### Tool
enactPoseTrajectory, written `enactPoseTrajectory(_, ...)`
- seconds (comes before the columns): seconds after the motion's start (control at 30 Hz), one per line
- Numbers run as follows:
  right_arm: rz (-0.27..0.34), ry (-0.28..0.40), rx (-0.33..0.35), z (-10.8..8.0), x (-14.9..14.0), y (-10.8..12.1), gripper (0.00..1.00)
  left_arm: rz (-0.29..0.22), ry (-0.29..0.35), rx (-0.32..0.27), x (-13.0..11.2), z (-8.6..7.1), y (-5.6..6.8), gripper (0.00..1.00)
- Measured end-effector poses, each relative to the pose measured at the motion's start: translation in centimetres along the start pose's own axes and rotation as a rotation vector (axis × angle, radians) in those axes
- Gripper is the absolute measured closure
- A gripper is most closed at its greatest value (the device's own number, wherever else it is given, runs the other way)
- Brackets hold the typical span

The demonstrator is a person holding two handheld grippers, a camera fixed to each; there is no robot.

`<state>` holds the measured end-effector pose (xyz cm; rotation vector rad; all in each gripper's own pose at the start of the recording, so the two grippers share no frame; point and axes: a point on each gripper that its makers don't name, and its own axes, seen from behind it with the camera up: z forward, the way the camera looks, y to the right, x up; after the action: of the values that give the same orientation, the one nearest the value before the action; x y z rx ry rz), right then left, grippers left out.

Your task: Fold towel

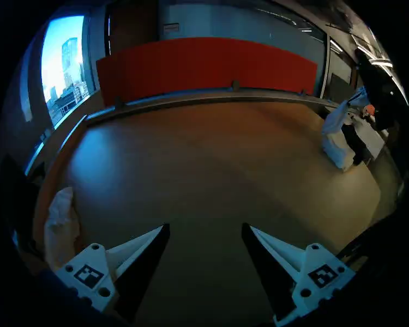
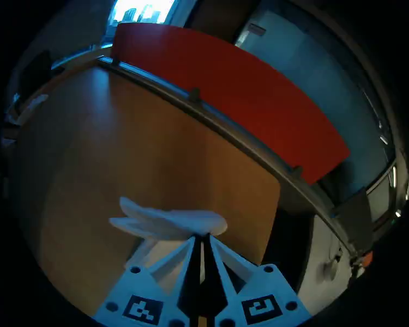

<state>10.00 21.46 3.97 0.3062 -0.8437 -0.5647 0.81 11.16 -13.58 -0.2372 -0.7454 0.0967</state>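
Note:
A white towel (image 2: 172,222) is bunched up just above the wooden table (image 2: 122,152), close to its right edge. My right gripper (image 2: 203,238) is shut on the towel, which spills out over both fingertips. In the left gripper view the same towel (image 1: 338,136) hangs as a white lump at the table's far right, with a dark shape beside it that I take for the right gripper. My left gripper (image 1: 204,226) stands open above the bare table (image 1: 204,163), with nothing between its fingers.
A second white cloth (image 1: 60,229) lies at the table's left edge, also seen far off (image 2: 32,103). A red partition (image 1: 204,65) runs along the back of the table. A window (image 1: 62,71) is at the left.

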Motion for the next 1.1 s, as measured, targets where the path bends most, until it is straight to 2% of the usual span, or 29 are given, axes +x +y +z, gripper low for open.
enactPoseTrajectory(0.3, 0.079, -0.071, -0.016, 0.0, -7.3, -0.5, 0.97, 0.019, -0.01, -0.004, -0.2, -0.1, 0.5, 0.02)
enactPoseTrajectory(0.5, 0.125, -0.114, -0.034, 0.5, -11.2, -1.3, 0.97, 0.022, -0.015, 0.002, -0.4, -0.2, 0.5, 0.03)
enactPoseTrajectory(0.8, 0.209, -0.166, -0.054, 1.9, -15.4, -2.6, 0.97, 0.032, -0.021, 0.013, -0.7, -0.6, 0.3, 0.03)
enactPoseTrajectory(1.1, 0.279, -0.211, -0.054, 2.5, -18.1, -3.8, 0.97, 0.038, -0.029, 0.017, -1.1, -0.7, 0.2, 0.03)
